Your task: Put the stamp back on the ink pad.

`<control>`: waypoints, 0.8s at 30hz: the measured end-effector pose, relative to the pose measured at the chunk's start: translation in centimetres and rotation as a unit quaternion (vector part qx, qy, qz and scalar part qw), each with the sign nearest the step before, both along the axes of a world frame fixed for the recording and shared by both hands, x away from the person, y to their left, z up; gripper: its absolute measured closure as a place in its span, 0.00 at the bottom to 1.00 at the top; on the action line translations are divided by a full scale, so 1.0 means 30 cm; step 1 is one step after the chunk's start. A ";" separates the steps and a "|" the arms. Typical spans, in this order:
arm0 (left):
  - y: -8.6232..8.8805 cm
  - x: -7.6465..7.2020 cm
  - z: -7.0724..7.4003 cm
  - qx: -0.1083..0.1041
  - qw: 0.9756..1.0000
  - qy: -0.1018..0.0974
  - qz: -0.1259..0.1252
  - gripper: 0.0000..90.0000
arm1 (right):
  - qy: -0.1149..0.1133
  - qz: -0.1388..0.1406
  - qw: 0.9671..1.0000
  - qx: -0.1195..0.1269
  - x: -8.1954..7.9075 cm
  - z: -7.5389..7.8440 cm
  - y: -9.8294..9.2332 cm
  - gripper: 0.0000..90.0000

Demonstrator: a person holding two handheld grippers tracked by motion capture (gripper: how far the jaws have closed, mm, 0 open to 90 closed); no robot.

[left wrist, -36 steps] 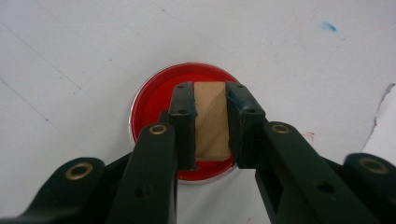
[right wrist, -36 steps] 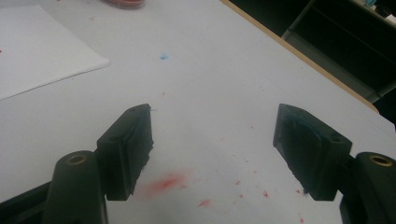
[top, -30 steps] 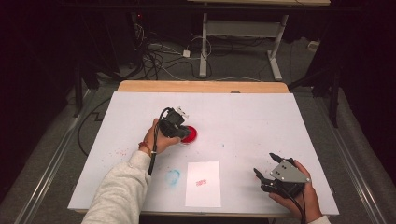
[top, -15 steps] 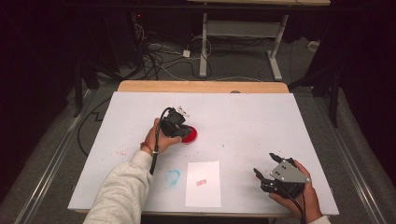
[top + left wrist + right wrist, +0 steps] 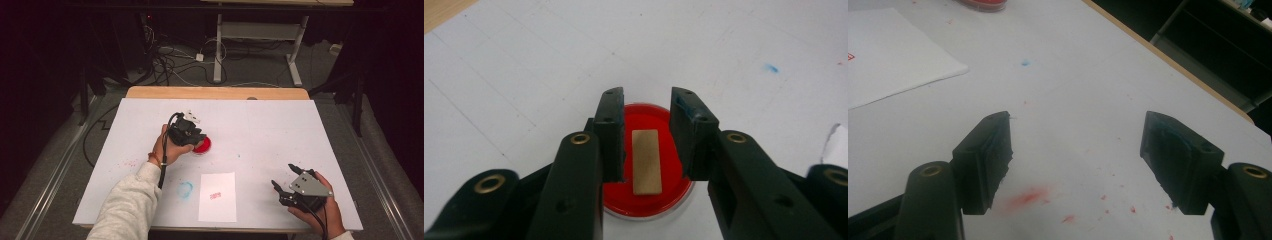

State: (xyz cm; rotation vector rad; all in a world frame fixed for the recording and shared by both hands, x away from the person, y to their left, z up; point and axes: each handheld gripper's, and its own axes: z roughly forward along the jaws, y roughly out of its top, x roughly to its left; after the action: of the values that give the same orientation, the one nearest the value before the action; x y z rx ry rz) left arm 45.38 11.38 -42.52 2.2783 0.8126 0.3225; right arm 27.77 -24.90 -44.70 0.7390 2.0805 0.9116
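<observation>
releasing a wooden stamp (image 5: 646, 161) onto the red ink pad (image 5: 649, 197), by the look of it. left gripper (image 5: 192, 134) over the pad near mid-surface (image 5: 280, 130); its jaws have just been opening, stamp standing between them, a sliver of gap at each pad, so nothing gripped. right gripper (image 5: 292, 185) rests at the near right edge, jaws wide, empty. paper sheet (image 5: 217, 197) with a red mark lies between the hands. next, likely: close squarely on the stamp, lift straight, carry to the sheet.
</observation>
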 end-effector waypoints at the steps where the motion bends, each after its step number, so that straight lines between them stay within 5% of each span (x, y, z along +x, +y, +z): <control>1: 0.003 -0.004 0.006 -0.003 1.000 -0.005 0.001 0.70 | 0.000 0.000 1.000 0.000 0.000 0.000 0.000 0.32; 6: 0.018 -0.028 0.031 -0.026 0.999 -0.030 0.008 0.63 | 0.000 0.000 1.000 0.001 -0.001 0.000 0.000 0.32; 14: 0.010 -0.075 0.043 -0.026 0.997 -0.077 0.009 0.46 | -0.001 0.000 1.000 0.002 -0.002 0.001 0.003 0.33; 20: 0.005 -0.105 0.040 -0.029 0.994 -0.105 0.010 0.30 | 0.000 0.000 1.000 0.001 -0.003 0.001 0.003 0.33; 24: 0.013 -0.130 0.042 -0.049 0.991 -0.126 0.008 0.23 | -0.001 -0.001 1.000 0.002 -0.003 0.002 0.001 0.33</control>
State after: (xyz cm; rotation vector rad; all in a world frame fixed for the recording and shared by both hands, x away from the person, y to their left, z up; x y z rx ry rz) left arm 41.49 11.78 -41.25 2.0875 0.7008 0.5533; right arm 27.67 -24.87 -44.64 0.7417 2.0763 0.9154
